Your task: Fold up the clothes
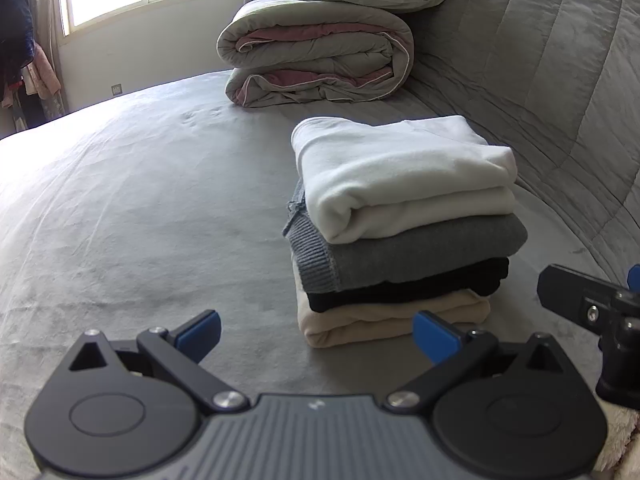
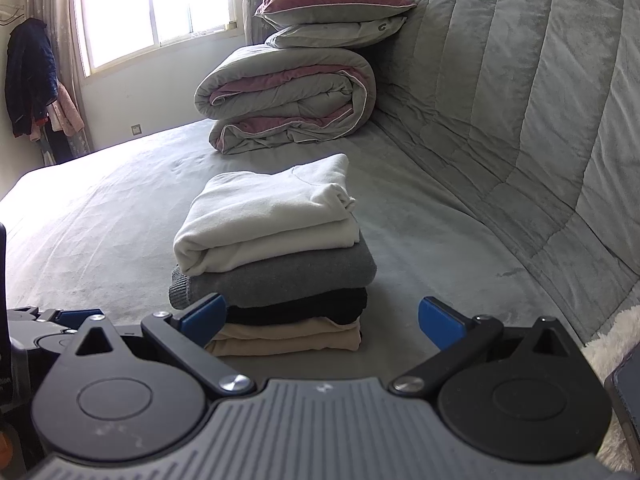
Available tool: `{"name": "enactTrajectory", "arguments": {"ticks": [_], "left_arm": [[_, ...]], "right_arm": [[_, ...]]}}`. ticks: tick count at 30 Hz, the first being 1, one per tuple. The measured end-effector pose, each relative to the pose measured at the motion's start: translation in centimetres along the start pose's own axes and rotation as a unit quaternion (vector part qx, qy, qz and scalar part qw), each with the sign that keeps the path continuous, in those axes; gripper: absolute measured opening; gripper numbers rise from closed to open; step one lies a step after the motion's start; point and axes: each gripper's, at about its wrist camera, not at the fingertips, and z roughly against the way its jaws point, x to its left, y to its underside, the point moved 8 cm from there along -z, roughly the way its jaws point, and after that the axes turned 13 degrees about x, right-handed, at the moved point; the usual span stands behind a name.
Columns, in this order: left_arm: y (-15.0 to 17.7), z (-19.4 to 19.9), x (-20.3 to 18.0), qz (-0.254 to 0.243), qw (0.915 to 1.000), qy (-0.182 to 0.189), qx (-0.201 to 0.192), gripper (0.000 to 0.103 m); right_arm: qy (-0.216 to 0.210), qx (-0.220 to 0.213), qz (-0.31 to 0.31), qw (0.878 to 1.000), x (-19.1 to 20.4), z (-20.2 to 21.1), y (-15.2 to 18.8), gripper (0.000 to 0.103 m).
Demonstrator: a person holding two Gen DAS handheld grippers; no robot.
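- Four folded garments, white (image 1: 400, 176) uppermost, form a stack (image 2: 276, 272) on the bed (image 1: 140, 200).
- Left tool (image 1: 316, 334) and right tool (image 2: 322, 322): spread wide, empty, short of the stack.
- No unfolded garment visible; whether any remains cannot be judged.

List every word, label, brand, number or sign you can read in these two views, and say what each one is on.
"C": a single dark mark, seemingly a letter, on the lower pillow.
Small pale mark on the right claw's grey body: too small to read.
White print on the dark device at the left edge: cut off, unreadable.
The folded clothes show no text.
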Motion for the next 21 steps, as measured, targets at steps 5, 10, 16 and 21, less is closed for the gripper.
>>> {"name": "enactTrajectory", "arguments": {"ticks": [5,10,16,21], "left_arm": [[0.0,0.0,-0.1,-0.001,1.0000,0.001,0.001,0.102],[0.0,0.0,-0.2,-0.003,1.0000,-0.001,0.001,0.102],[0.1,-0.4,-0.3,-0.001,0.9999,0.003,0.011,0.102],[0.9,1.3,-0.6,-0.008,0.9995,0.008,0.030,0.102]], "right_arm": [[0.000,0.000,-0.001,1.000,0.0,0.0,0.0,0.103],[0.000,0.002,0.000,1.000,0.1,-0.1,0.0,0.103],[-0.005,0.005,-0.003,1.000,0.1,-0.3,-0.1,0.103],[-0.024,0.046,-0.006,0.999,0.3,-0.1,-0.3,0.103]]}}
